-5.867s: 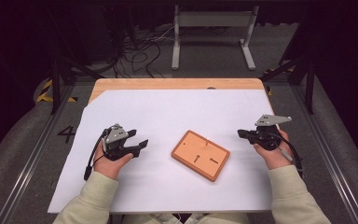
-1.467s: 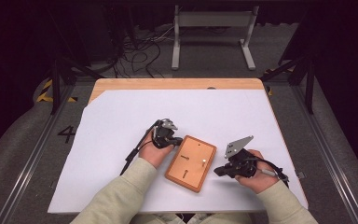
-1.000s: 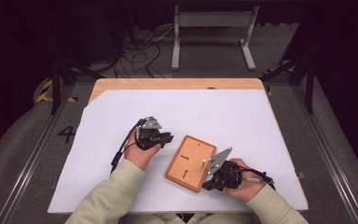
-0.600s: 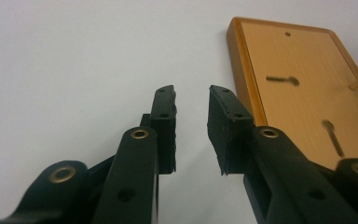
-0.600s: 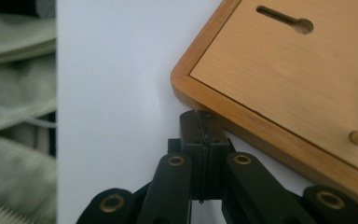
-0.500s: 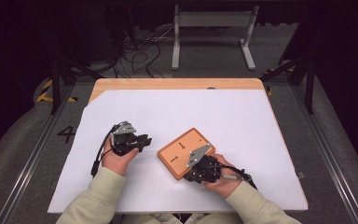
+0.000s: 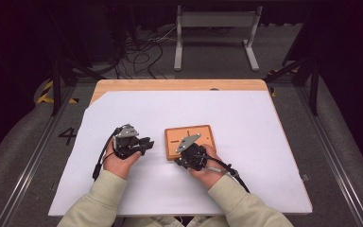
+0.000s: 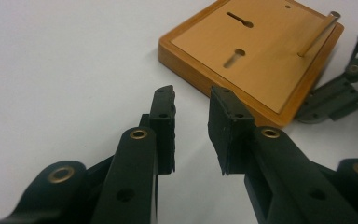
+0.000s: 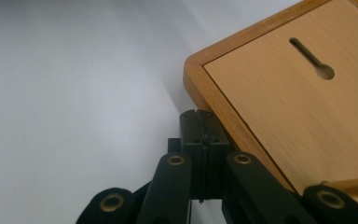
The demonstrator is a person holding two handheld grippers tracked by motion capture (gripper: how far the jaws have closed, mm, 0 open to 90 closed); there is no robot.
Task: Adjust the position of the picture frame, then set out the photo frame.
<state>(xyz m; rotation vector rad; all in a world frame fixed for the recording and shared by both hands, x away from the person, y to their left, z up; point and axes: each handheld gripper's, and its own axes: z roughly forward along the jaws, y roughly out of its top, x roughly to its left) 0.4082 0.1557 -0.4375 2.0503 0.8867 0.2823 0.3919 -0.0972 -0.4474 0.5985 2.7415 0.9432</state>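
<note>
A flat orange-brown wooden board (image 7: 194,137) with two keyhole slots lies on the white sheet (image 7: 274,142). My right gripper (image 7: 179,160) is shut and empty, its tips against the board's near left corner; in the right gripper view the closed jaws (image 9: 200,114) sit beside the board's rim (image 9: 214,100). My left gripper (image 7: 149,143) rests left of the board, apart from it. Its jaws (image 8: 192,95) have just been opening and stand slightly apart with nothing between them, pointing at the board (image 8: 261,51). A thin rod (image 8: 317,35) shows over the board's far corner.
The white sheet covers a wooden table top (image 7: 179,85). Behind the table, on the floor, stand a metal frame (image 7: 215,28) and loose cables (image 7: 142,52). Black struts flank the table on both sides.
The right gripper has slid left along the board's near side, and the board has turned and shifted left with it. The left gripper has drawn back to the left, off the board.
</note>
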